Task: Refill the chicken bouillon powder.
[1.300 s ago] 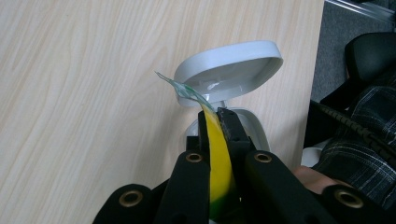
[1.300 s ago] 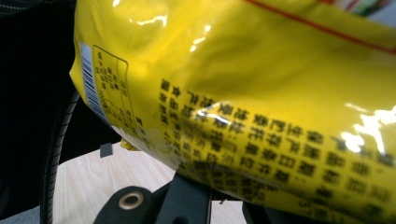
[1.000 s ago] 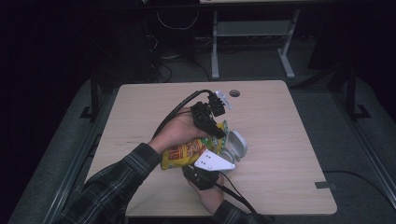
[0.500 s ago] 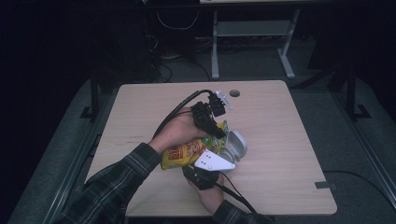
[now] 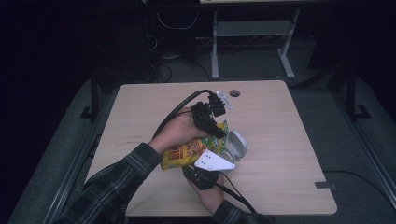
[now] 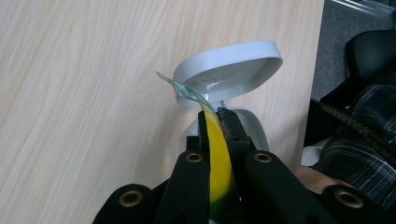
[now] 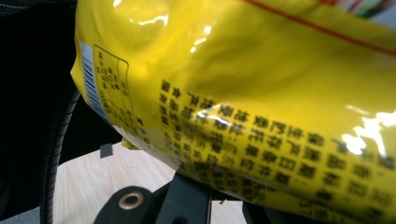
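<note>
Above the white lidded container (image 6: 233,70), left tongs (image 6: 216,122) pinch the yellow bag (image 5: 184,153); right tongs' state unclear.

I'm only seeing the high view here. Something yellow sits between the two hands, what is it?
Observer: A glossy yellow snack bag; the right gripper view shows a barcode and dense printed text on it.
Operator: Is the left hand-held gripper actually holding it?
Observer: Yes. In the left gripper view, the left hand-held gripper has its jaws pinched on the bag's thin top edge.
Operator: And that pale round thing beside the bag?
Observer: A white container with a hinged lid standing open, right beyond the pinched edge.
Operator: What about the right hand-held gripper?
Observer: It sits under the bag; its fingertips are hidden, so I cannot tell its grip.
</note>
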Available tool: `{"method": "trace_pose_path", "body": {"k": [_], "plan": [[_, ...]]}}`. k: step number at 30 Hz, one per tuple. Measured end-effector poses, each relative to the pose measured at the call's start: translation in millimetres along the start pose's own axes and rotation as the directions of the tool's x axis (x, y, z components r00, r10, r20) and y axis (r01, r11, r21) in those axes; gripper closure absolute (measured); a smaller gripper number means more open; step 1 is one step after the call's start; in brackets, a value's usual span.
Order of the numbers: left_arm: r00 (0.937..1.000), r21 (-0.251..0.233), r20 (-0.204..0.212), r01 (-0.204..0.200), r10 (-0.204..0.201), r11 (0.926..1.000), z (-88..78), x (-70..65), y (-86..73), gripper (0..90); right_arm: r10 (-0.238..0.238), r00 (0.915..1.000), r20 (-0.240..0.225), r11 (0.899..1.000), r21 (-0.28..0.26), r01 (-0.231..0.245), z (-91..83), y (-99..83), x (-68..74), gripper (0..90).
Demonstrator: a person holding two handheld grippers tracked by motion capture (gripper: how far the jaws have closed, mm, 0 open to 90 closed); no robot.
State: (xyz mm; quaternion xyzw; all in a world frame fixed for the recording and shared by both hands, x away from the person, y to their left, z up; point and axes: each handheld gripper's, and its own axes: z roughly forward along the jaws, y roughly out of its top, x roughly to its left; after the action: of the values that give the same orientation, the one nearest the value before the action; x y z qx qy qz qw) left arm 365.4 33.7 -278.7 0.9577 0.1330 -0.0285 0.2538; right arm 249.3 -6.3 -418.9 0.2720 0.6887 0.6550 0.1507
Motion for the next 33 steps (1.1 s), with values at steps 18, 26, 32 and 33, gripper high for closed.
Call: {"method": "trace_pose_path", "body": {"k": [18, 26, 32, 33], "plan": [[0.9999, -0.045, 0.008, 0.012, -0.011, 0.9989, -4.6, -0.1, -7.8, 90.0, -0.018, 0.9998, -0.008, 1.0, 0.013, 0.018, 1.2, -1.3, 1.5, 89.8], [0.9999, -0.074, 0.013, 0.001, 0.0, 0.9973, -11.7, -4.5, -11.4, 90.0, -0.038, 0.9992, -0.011, 0.999, 0.019, 0.038, 1.6, -2.0, 3.4, 89.9], [0.9997, -0.094, 0.024, 0.003, -0.001, 0.9956, -17.4, -5.1, -16.6, 90.0, -0.052, 0.9985, -0.017, 0.998, 0.026, 0.052, 2.5, -2.9, 3.4, 89.8], [0.9998, -0.096, 0.022, -0.001, 0.004, 0.9954, -18.3, -5.2, -17.2, 90.0, -0.051, 0.9985, -0.017, 0.998, 0.027, 0.052, 2.7, -3.2, 3.6, 89.8]]}}
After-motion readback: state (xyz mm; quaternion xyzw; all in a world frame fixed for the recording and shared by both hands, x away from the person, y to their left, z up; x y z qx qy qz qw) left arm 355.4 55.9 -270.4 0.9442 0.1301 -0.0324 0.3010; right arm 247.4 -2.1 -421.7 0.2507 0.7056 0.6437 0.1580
